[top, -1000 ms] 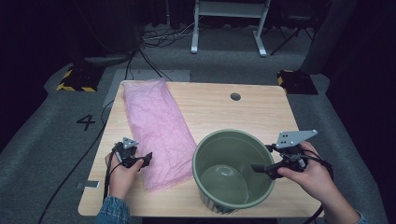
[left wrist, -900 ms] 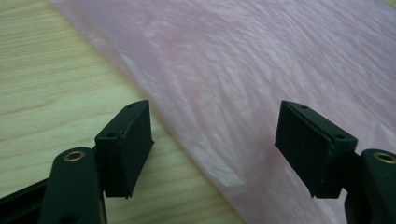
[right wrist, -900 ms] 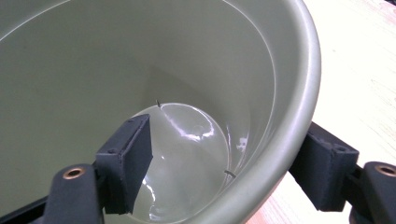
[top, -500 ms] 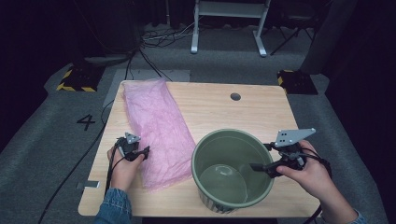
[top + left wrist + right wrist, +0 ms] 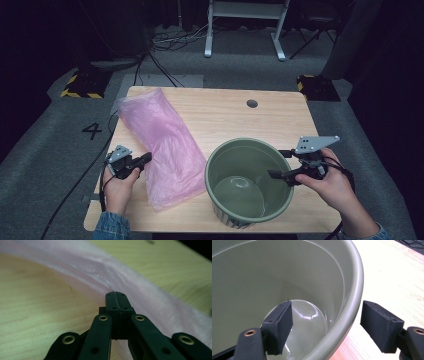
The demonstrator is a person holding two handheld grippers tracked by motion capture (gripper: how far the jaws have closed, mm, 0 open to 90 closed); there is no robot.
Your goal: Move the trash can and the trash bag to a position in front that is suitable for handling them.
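Left of the green bin (image 5: 249, 182), the left gripper (image 5: 145, 159), jaws just closing, is pinching the pink bag (image 5: 165, 145); the right gripper (image 5: 281, 163) is straddling the rim with jaws apart; next, probably lifting the bag binward.

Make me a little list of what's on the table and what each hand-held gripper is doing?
table: wooden top
pink plastic bag: lies flat at the left
green bucket: upright, near the front edge
left hand-held gripper: jaws have just closed, pinching the bag's edge
right hand-held gripper: jaws apart, one inside the bucket's rim, one outside
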